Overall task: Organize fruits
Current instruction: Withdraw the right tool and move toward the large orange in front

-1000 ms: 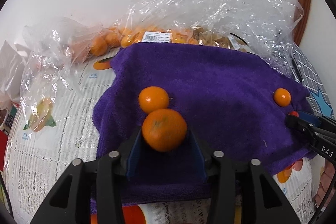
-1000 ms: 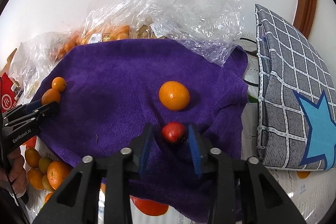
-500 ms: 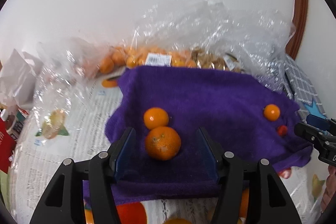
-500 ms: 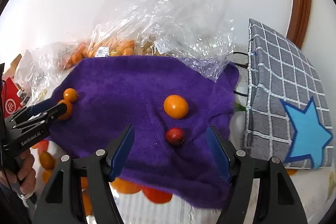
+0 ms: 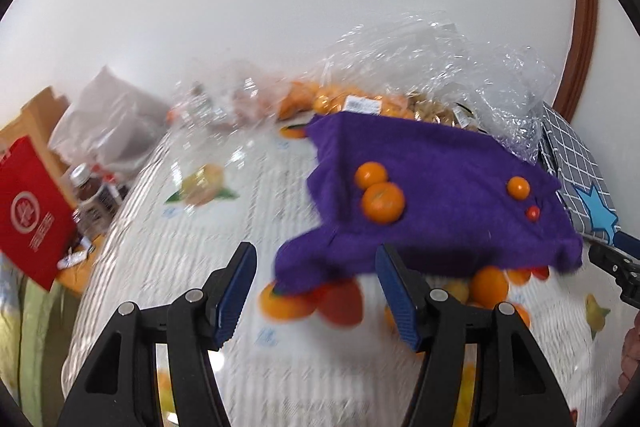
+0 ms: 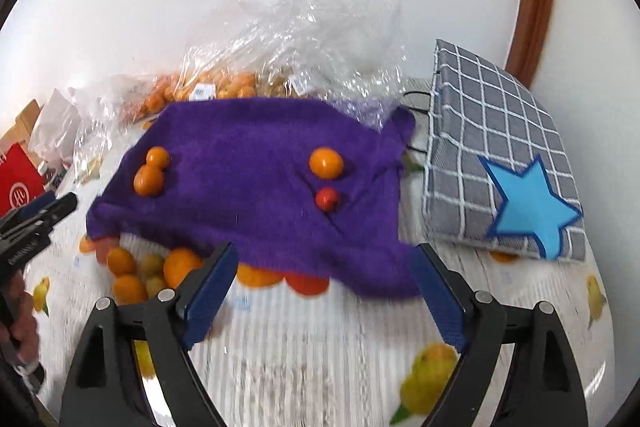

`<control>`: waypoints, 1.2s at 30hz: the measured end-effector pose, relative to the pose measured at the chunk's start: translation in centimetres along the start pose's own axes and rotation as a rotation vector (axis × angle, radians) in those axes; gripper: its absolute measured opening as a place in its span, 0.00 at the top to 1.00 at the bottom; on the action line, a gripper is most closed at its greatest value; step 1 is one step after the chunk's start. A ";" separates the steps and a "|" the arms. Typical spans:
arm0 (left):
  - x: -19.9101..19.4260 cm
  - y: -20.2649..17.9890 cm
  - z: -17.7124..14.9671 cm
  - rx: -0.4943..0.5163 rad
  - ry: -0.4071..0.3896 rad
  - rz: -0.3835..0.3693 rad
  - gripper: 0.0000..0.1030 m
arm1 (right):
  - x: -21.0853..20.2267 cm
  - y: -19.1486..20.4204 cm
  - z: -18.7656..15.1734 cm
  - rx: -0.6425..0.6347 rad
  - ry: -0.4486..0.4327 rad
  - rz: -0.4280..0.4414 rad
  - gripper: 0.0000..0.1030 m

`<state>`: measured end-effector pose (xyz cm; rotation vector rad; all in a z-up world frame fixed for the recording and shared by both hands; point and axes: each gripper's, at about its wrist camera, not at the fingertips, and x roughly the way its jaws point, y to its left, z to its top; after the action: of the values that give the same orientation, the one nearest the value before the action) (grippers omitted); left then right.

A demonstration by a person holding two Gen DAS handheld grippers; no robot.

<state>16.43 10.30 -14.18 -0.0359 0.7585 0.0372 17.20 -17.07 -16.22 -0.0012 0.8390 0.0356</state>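
Observation:
A purple towel [image 5: 440, 163] [image 6: 248, 187] lies on the fruit-print tablecloth. On its left part a large orange [image 5: 383, 203] [image 6: 149, 180] touches a smaller orange [image 5: 371, 175] [image 6: 157, 157]. Further right sit another orange [image 5: 518, 187] [image 6: 326, 163] and a small red fruit [image 5: 532, 213] [image 6: 326, 199]. Several loose fruits [image 5: 488, 283] [image 6: 132, 267] lie at the towel's near edge, partly under it. My left gripper [image 5: 316, 255] [image 6: 60, 205] is open and empty, back from the towel. My right gripper [image 6: 326, 255] [image 5: 612, 259] has its jaws opening wide with nothing between them.
Clear plastic bags [image 6: 224, 87] holding oranges stand behind the towel against the white wall. A grey checked bag with a blue star [image 6: 500, 167] lies to the right. A red bag [image 5: 28, 211] and a bottle [image 5: 92, 191] stand at the far left.
The left gripper let go of the large orange and the right gripper let go of the red fruit. Both opened, drew back and rose; the fruits stay on the towel.

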 end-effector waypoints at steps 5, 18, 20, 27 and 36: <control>-2.0 1.5 -2.5 0.011 0.010 0.001 0.41 | -2.1 0.4 -2.8 -0.020 -0.039 0.023 0.15; -1.2 5.1 -6.8 -0.013 0.089 0.007 0.42 | 1.0 7.3 -7.0 -0.122 0.063 0.181 0.19; -0.7 5.6 -7.1 -0.024 0.102 0.005 0.42 | 1.7 8.2 -7.3 -0.135 0.065 0.179 0.26; 0.2 7.2 -7.6 -0.069 0.129 -0.026 0.42 | 3.9 9.7 -7.5 -0.140 0.098 0.164 0.54; 1.7 5.8 -7.6 -0.046 0.167 -0.067 0.47 | 4.6 9.9 -6.9 -0.153 0.077 0.194 0.61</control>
<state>12.20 15.81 -20.94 -0.1094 0.9225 -0.0123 14.82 -7.09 -24.08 -0.0657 0.9093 0.2836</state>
